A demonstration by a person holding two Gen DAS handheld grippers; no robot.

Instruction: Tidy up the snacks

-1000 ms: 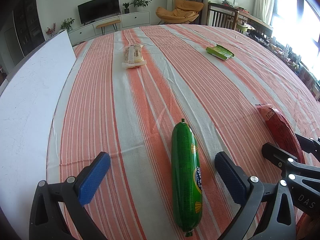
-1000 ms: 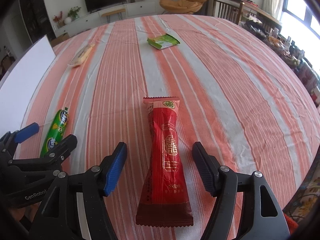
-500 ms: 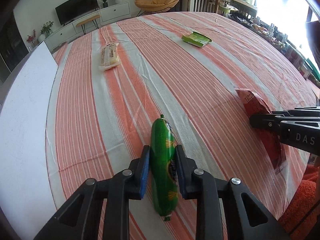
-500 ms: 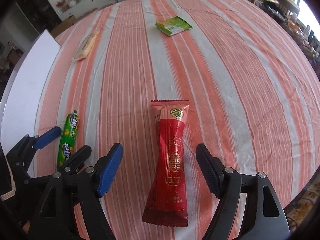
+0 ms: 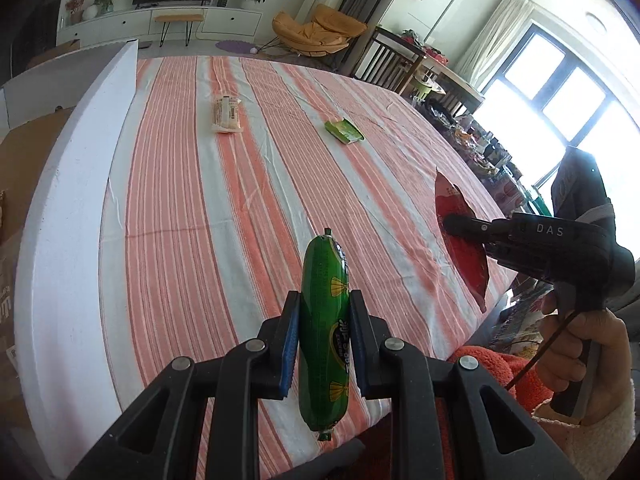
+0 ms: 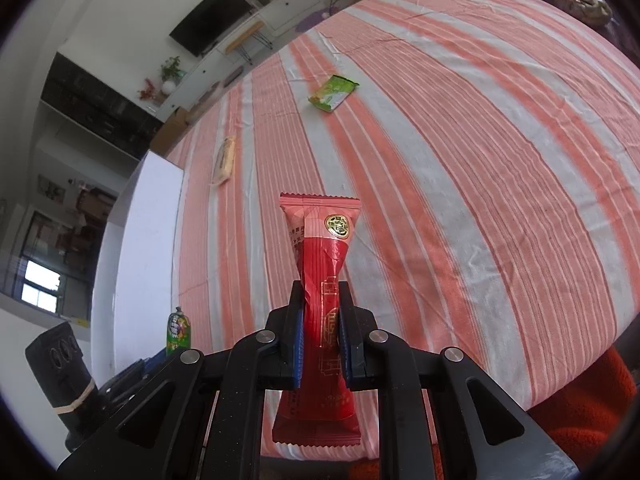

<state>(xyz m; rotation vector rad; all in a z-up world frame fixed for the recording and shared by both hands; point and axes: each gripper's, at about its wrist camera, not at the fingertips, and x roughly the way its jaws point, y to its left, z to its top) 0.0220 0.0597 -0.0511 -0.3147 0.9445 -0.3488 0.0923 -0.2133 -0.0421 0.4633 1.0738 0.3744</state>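
Note:
My left gripper [image 5: 323,320] is shut on a green sausage snack [image 5: 325,320] and holds it lifted above the striped tablecloth [image 5: 200,200]. My right gripper [image 6: 320,316] is shut on a red snack packet [image 6: 320,280], also lifted off the cloth. The red packet shows in the left wrist view [image 5: 464,248] held by the right gripper. The green sausage tip shows in the right wrist view [image 6: 178,330]. A beige wrapped snack [image 5: 227,114] and a green packet [image 5: 343,131] lie further back on the table.
A white board [image 5: 76,208] runs along the table's left side. The near table edge is just below both grippers. An orange-red cloth [image 6: 592,400] lies below the edge. A person's hand [image 5: 576,344] holds the right gripper's handle.
Both grippers closed on their snacks, the left first, then the right. Both snacks have been lifted off the cloth and drawn back toward the near edge.

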